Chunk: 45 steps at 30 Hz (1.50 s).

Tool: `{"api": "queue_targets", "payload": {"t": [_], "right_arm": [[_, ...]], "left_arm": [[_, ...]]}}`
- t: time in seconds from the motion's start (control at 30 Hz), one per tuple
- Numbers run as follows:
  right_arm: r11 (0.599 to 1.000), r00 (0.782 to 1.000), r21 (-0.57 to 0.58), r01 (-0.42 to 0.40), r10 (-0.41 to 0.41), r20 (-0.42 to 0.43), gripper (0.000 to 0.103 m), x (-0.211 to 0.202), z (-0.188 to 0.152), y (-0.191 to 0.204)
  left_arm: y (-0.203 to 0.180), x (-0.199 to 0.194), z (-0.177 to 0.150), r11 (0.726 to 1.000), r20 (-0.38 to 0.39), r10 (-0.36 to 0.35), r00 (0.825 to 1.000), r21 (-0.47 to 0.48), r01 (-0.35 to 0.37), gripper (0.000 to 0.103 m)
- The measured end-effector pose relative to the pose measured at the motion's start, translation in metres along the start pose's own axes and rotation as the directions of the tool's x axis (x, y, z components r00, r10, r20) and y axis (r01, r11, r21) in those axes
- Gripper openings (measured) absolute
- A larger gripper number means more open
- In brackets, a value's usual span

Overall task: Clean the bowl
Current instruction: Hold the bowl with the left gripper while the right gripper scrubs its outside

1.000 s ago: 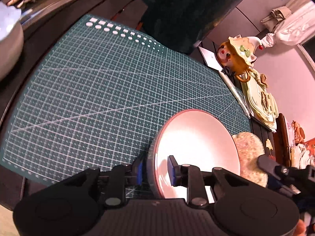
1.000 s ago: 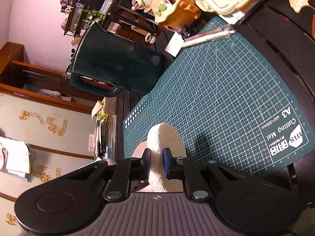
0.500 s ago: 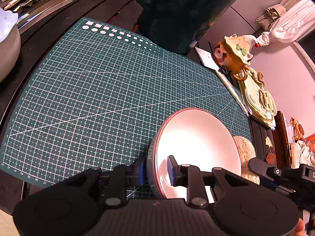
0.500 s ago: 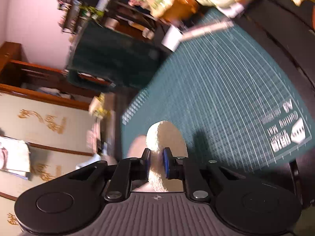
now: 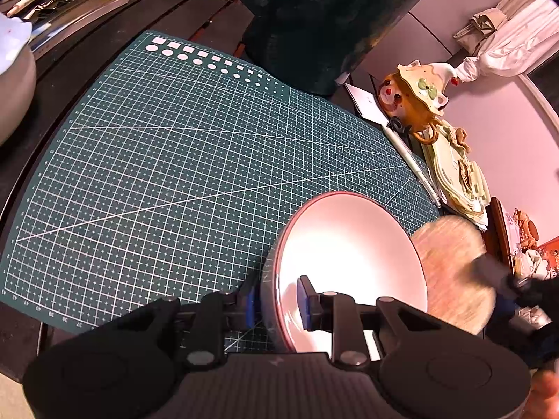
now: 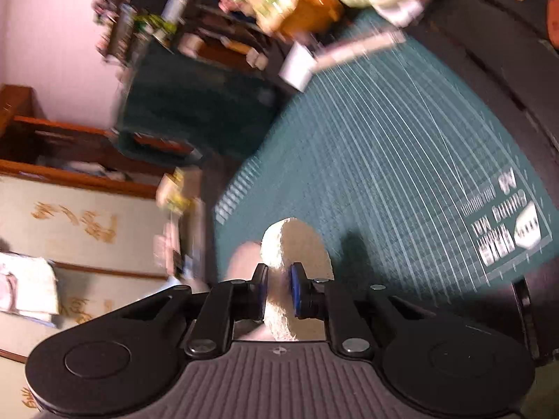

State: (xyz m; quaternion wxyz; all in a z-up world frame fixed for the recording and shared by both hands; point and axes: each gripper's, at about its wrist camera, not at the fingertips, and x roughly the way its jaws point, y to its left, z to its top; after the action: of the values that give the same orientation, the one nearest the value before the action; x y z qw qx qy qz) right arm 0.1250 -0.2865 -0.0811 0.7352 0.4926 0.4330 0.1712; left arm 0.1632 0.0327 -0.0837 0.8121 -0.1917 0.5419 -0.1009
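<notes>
Both grippers shut: bowl (image 5: 349, 262) bare, sponge (image 6: 297, 244).

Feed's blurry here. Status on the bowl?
Left gripper shut on bowl rim, bowl tilted over cutting mat. Right gripper shut on scrub pad, beside bowl. Nothing blocking.

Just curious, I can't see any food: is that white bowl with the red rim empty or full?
Empty. The white bowl with the red rim, tilted on its edge in the left hand-held gripper, shows only bare, glossy inside.
</notes>
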Motion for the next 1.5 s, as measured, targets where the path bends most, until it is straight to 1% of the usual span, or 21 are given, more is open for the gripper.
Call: {"api": "queue_targets", "payload": {"t": [0.07, 0.13, 0.17, 0.2, 0.27, 0.33, 0.4, 0.53, 0.6, 0.63, 0.73, 0.83, 0.9, 0.97, 1.03, 1.1, 1.5], "right_arm": [[1.000, 1.000, -0.002, 0.002, -0.002, -0.001, 0.014, 0.001, 0.000, 0.001], [0.999, 0.998, 0.004, 0.048, -0.048, -0.046, 0.014, 0.014, -0.007, -0.008], [0.998, 0.996, 0.009, 0.070, -0.069, -0.058, 0.014, 0.017, -0.007, -0.010], [0.997, 0.996, 0.014, 0.073, -0.072, -0.059, 0.014, 0.016, -0.006, -0.010], [0.998, 0.997, 0.019, 0.063, -0.062, -0.050, 0.014, 0.012, -0.003, -0.008], [1.000, 1.000, -0.008, 0.017, -0.017, -0.002, 0.014, 0.000, 0.002, 0.004], [0.999, 1.000, -0.034, 0.014, -0.014, 0.010, 0.014, -0.002, 0.001, 0.008], [0.996, 0.994, 0.005, 0.087, -0.086, -0.063, 0.014, 0.017, -0.007, -0.008], [0.997, 0.996, 0.012, 0.074, -0.073, -0.057, 0.014, 0.013, -0.004, -0.006], [0.999, 0.999, 0.010, 0.037, -0.037, -0.026, 0.014, 0.004, 0.000, -0.001], [1.000, 1.000, -0.010, -0.008, 0.008, 0.014, 0.014, -0.006, 0.002, 0.005], [0.998, 0.997, 0.004, 0.057, -0.057, -0.042, 0.014, 0.010, -0.007, -0.005], [0.997, 0.995, 0.005, 0.080, -0.080, -0.054, 0.014, 0.012, -0.008, -0.005], [0.998, 0.998, -0.006, 0.060, -0.060, -0.034, 0.014, 0.005, -0.005, 0.001], [1.000, 1.000, -0.021, 0.007, -0.007, 0.014, 0.014, -0.007, 0.000, 0.011], [1.000, 1.000, -0.022, -0.005, 0.005, 0.017, 0.014, -0.007, 0.000, 0.010], [0.999, 0.999, 0.009, 0.041, -0.041, -0.036, 0.014, 0.007, -0.006, -0.004]], "left_arm": [[-0.001, 0.000, 0.000, 1.000, 0.000, 0.003, 1.000, 0.005, -0.003, 0.023], [-0.001, 0.000, 0.000, 1.000, 0.001, 0.001, 1.000, 0.003, -0.001, 0.023], [0.000, 0.000, 0.000, 1.000, 0.001, 0.000, 1.000, 0.000, 0.000, 0.023], [0.000, 0.000, 0.000, 1.000, 0.001, -0.002, 1.000, -0.004, 0.002, 0.023], [0.000, 0.000, 0.000, 1.000, 0.002, -0.002, 1.000, -0.003, 0.002, 0.023], [0.000, 0.000, 0.000, 1.000, 0.002, 0.000, 1.000, 0.001, 0.000, 0.023], [0.000, 0.000, 0.000, 1.000, 0.001, -0.001, 1.000, 0.001, 0.001, 0.023], [0.001, 0.000, 0.000, 1.000, 0.001, -0.006, 1.000, -0.007, 0.006, 0.023], [0.000, 0.000, 0.000, 1.000, 0.001, -0.004, 1.000, -0.006, 0.004, 0.023], [0.000, 0.000, 0.000, 1.000, 0.001, -0.003, 1.000, -0.004, 0.003, 0.023], [0.000, 0.000, 0.000, 1.000, 0.000, -0.002, 1.000, -0.002, 0.002, 0.023], [0.001, 0.000, 0.000, 1.000, -0.001, -0.006, 1.000, -0.007, 0.006, 0.023], [0.001, 0.000, 0.000, 1.000, 0.000, -0.009, 1.000, -0.011, 0.009, 0.023], [0.001, 0.000, 0.000, 1.000, 0.000, -0.010, 1.000, -0.012, 0.010, 0.023], [0.002, 0.000, -0.002, 1.000, 0.000, -0.010, 1.000, -0.010, 0.010, 0.023], [0.004, -0.001, -0.003, 1.000, -0.001, -0.013, 1.000, -0.013, 0.013, 0.023], [0.003, -0.003, -0.002, 1.000, -0.004, -0.016, 1.000, -0.017, 0.016, 0.023]]}}
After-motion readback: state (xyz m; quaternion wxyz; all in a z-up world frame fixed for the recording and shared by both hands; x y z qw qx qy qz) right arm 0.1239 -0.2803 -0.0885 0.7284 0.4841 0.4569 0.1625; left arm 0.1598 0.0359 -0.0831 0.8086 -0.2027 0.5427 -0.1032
